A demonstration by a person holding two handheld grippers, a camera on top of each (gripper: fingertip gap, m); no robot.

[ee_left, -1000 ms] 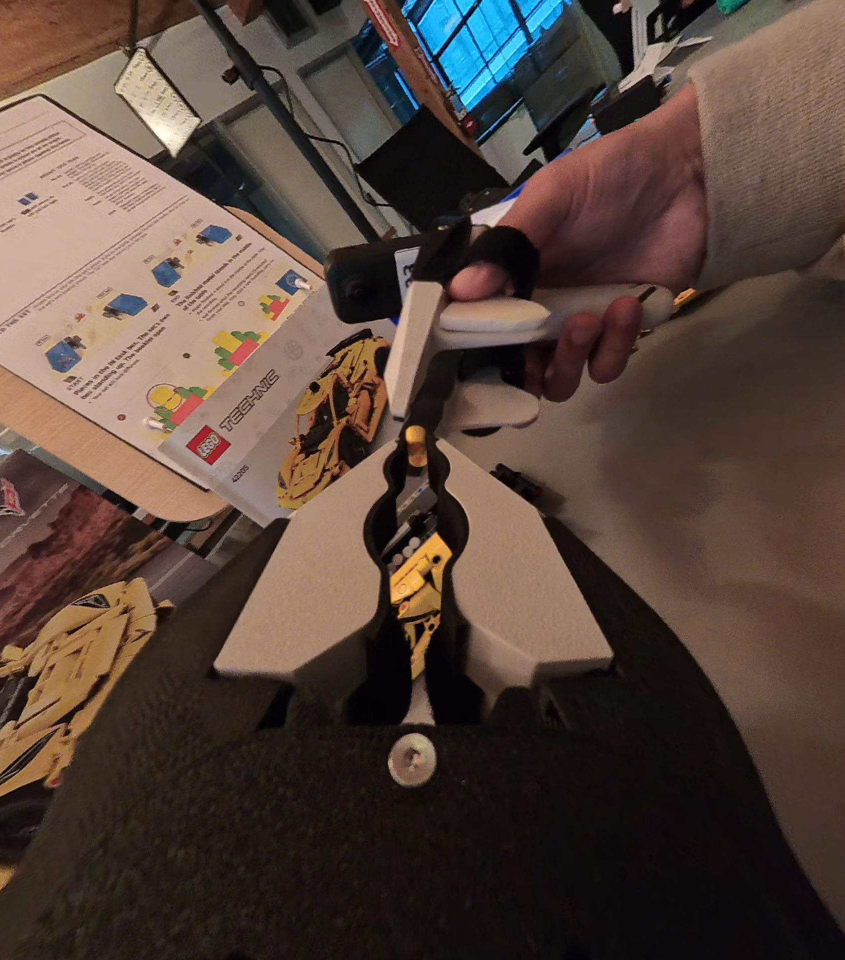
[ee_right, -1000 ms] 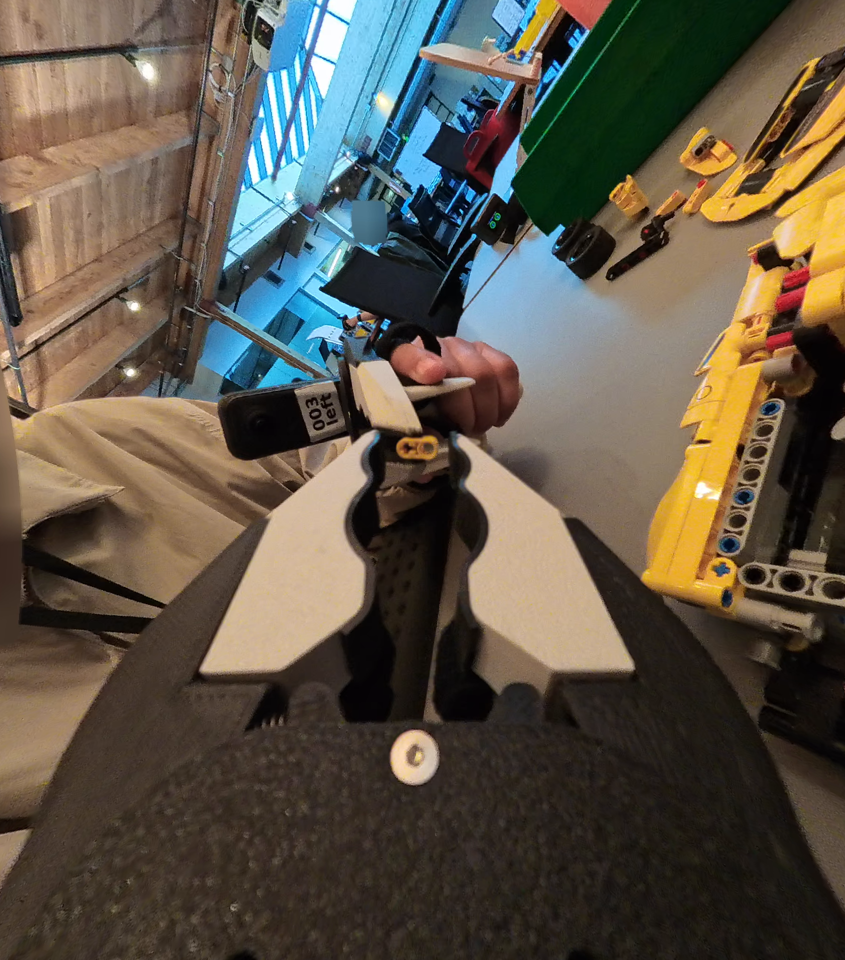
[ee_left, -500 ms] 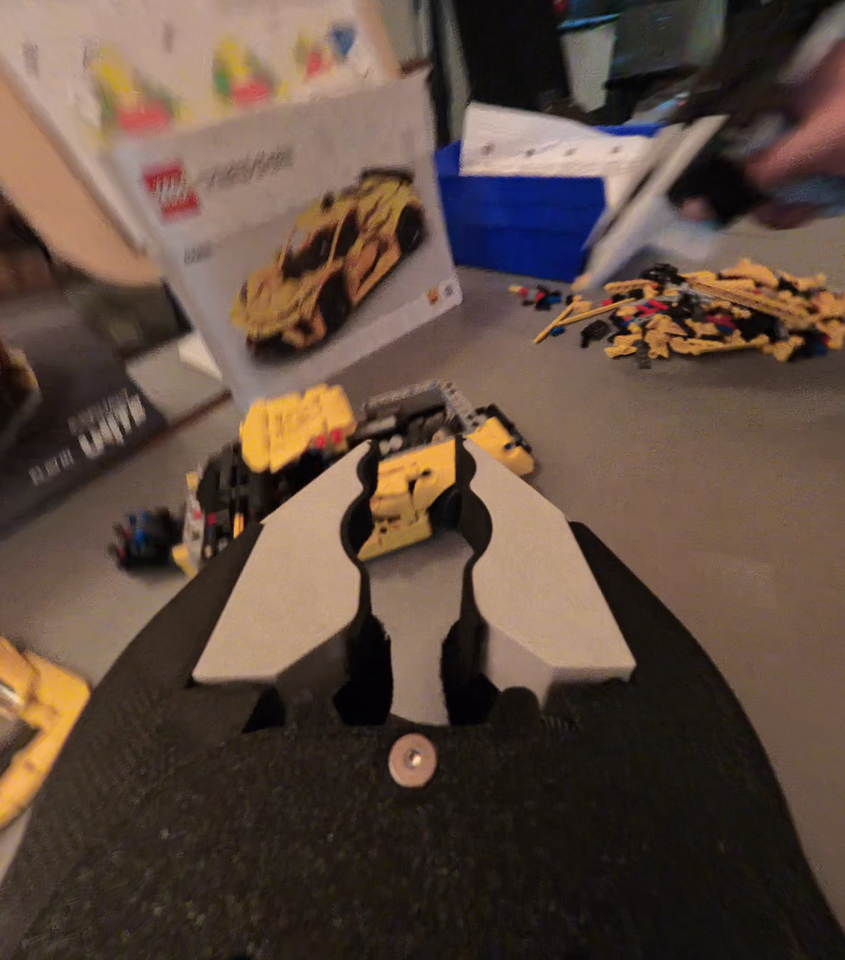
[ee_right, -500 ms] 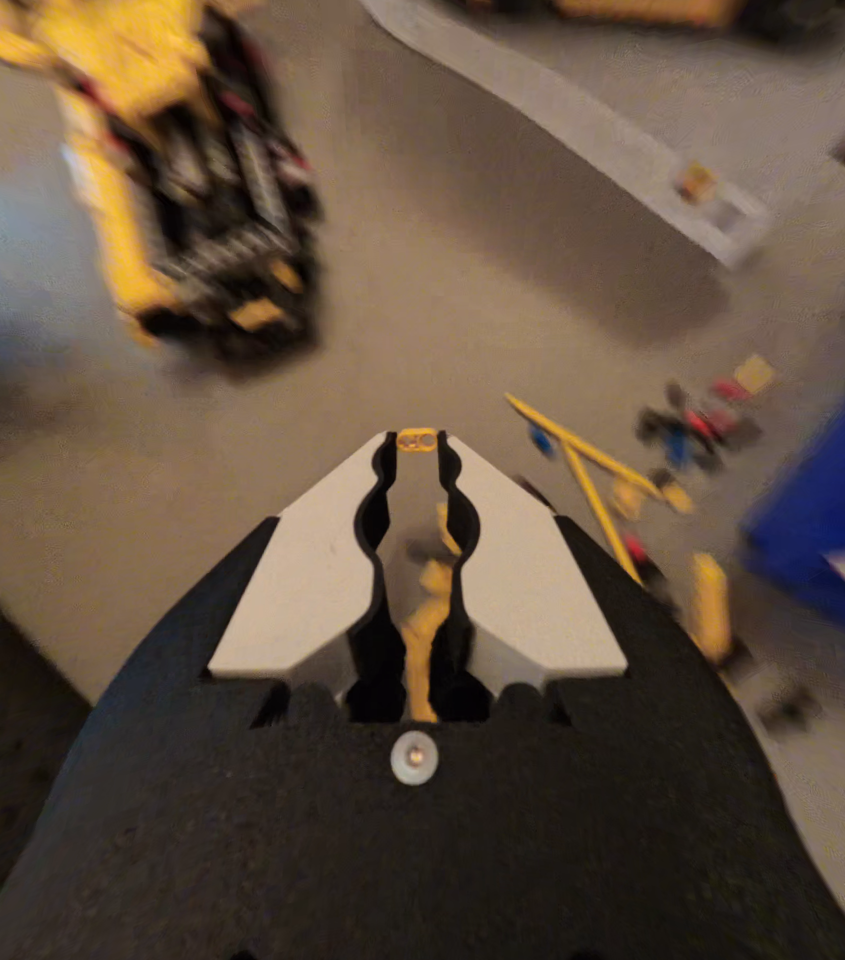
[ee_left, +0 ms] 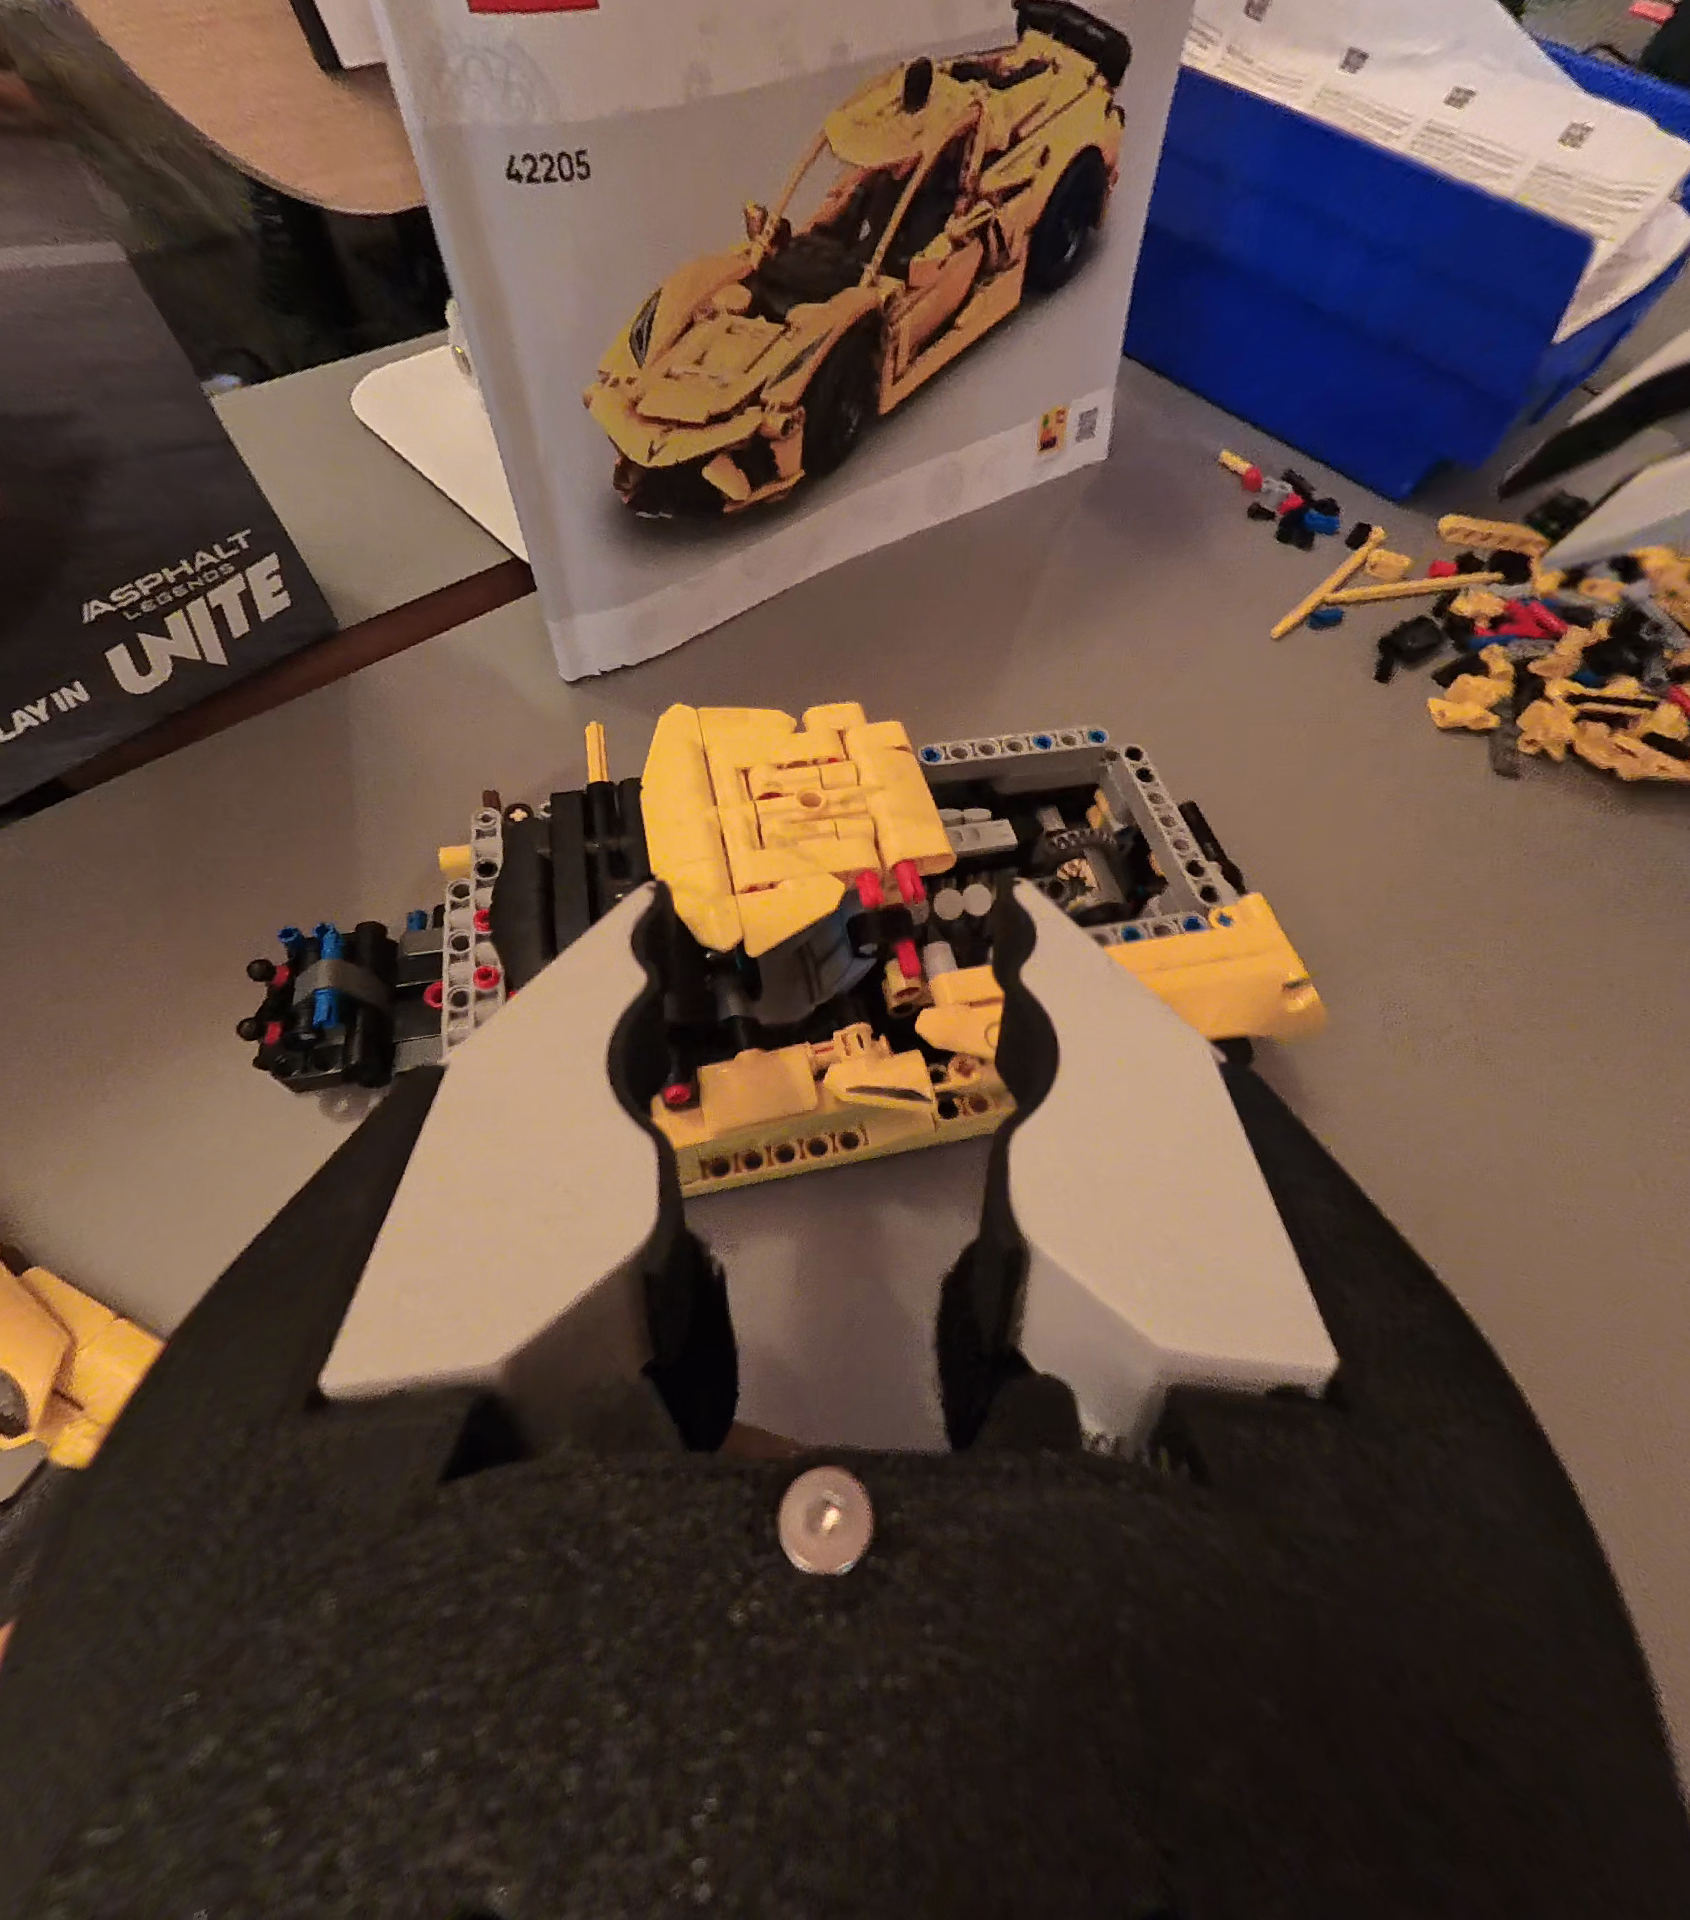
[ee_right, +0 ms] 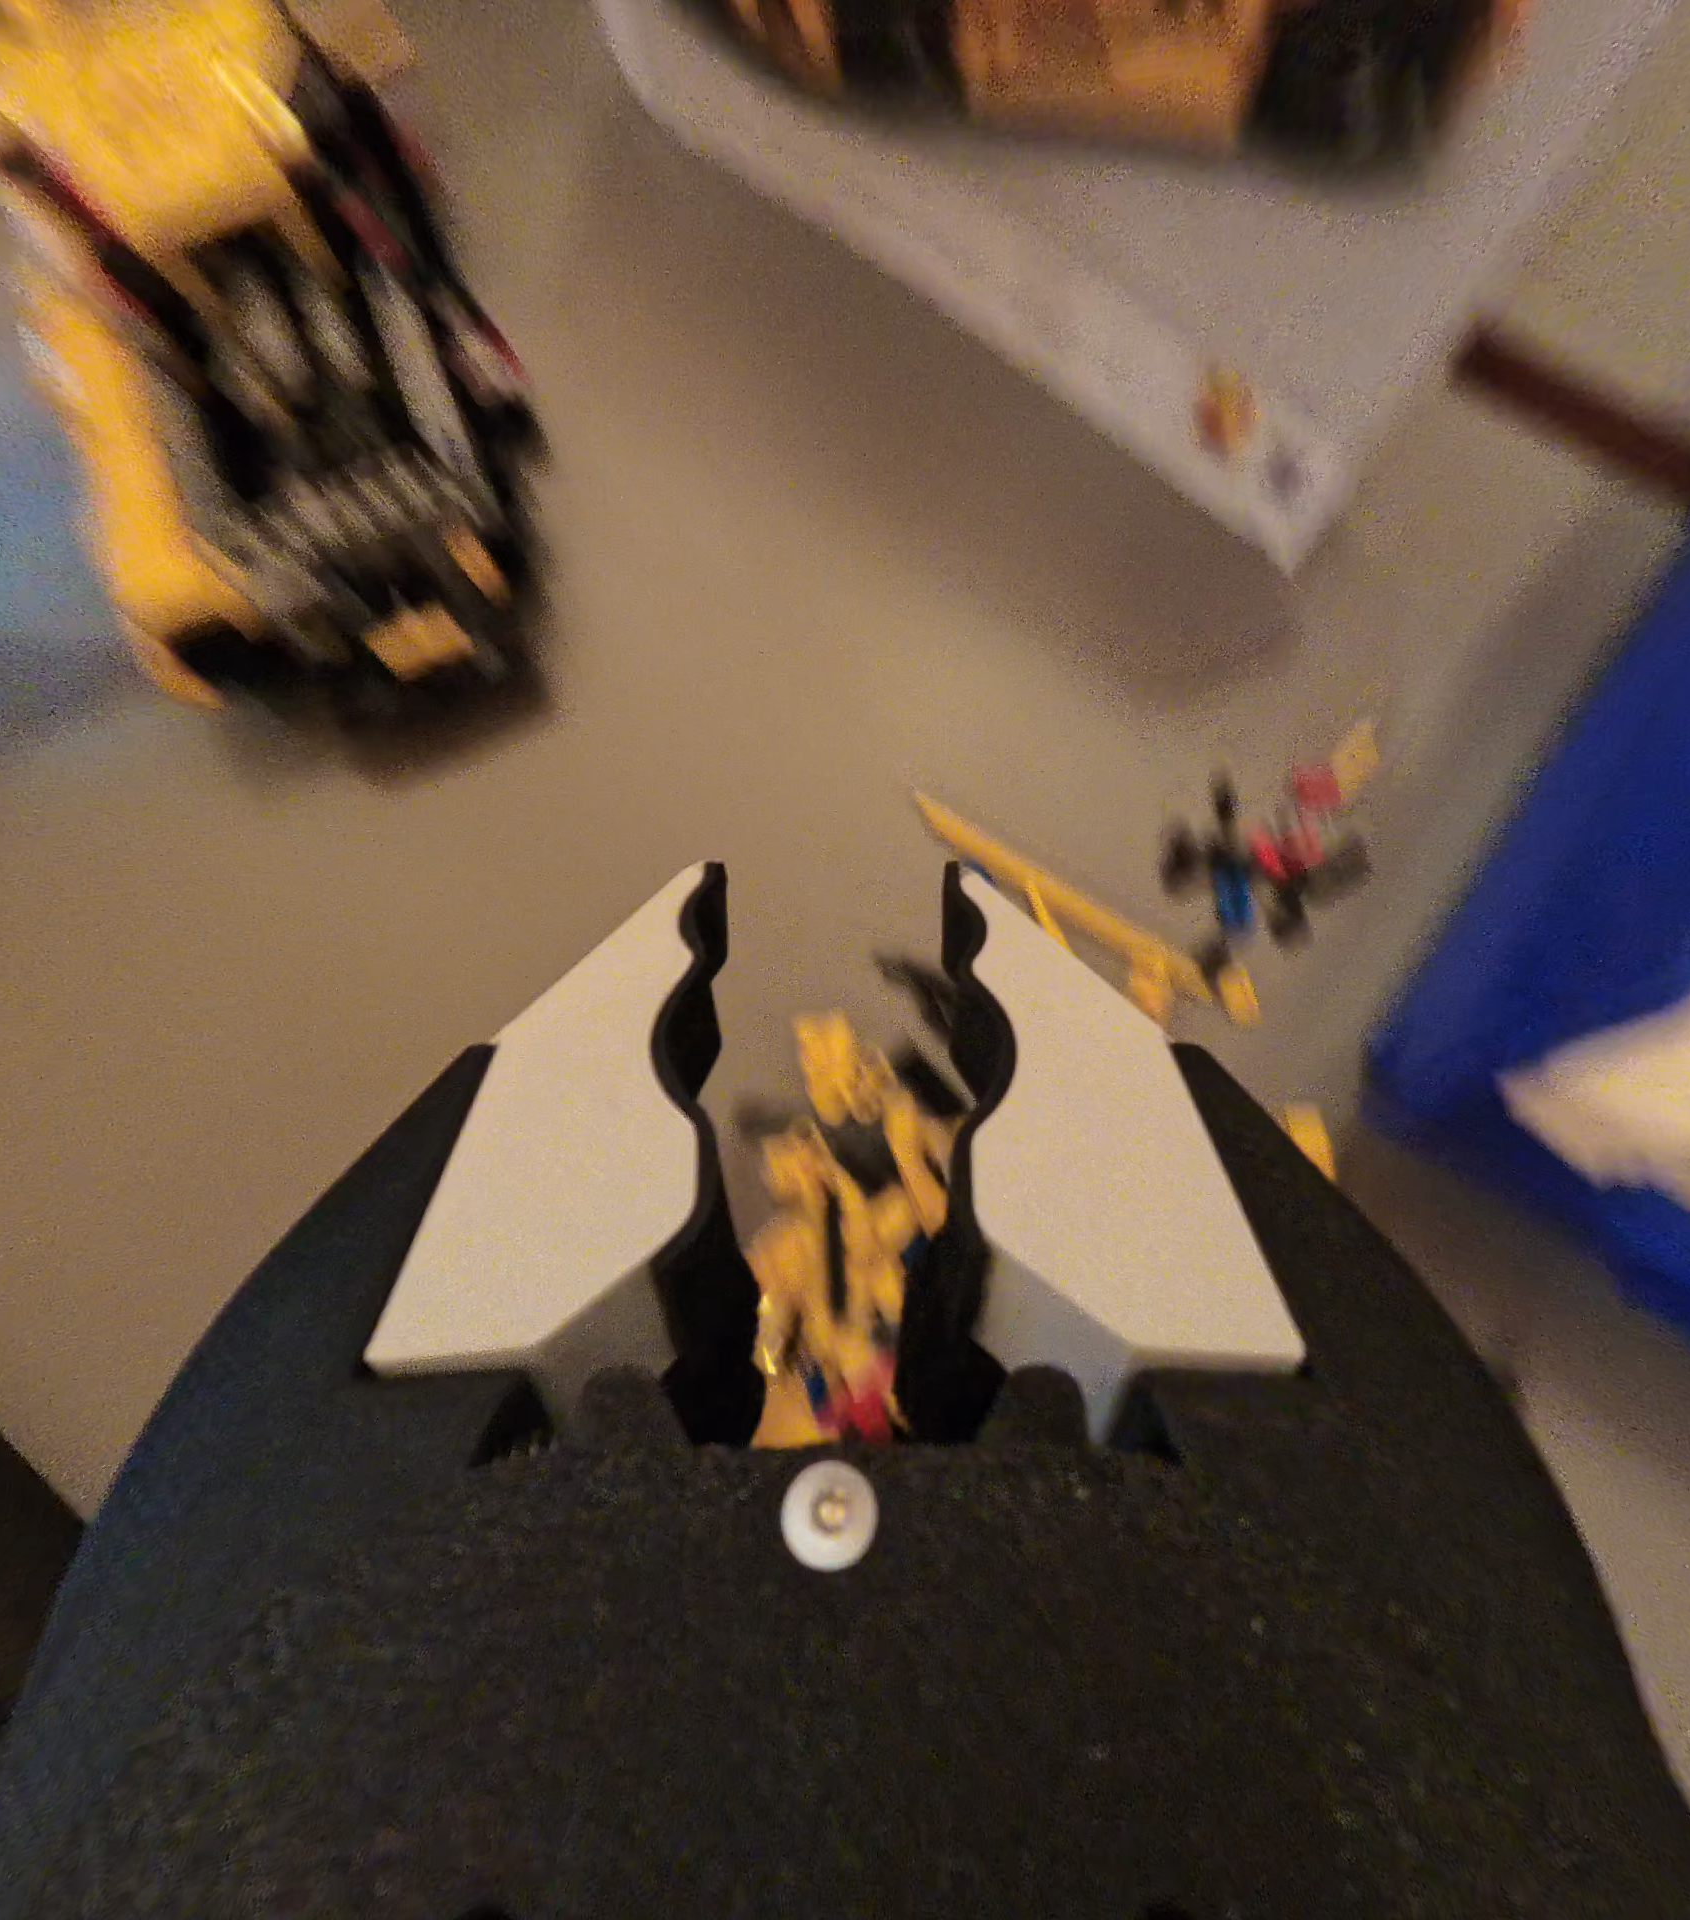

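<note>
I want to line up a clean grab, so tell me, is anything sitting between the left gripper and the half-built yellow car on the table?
Nothing visible does. The left gripper is open, and the half-built yellow car shows straight through the gap between its fingers. The loose pile of parts lies off to the right, well clear.

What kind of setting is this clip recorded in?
Probably a hobby or workshop table for building a brick car kit: a half-built yellow model car on a grey table, a propped instruction booklet, loose bricks and a blue bin.
</note>
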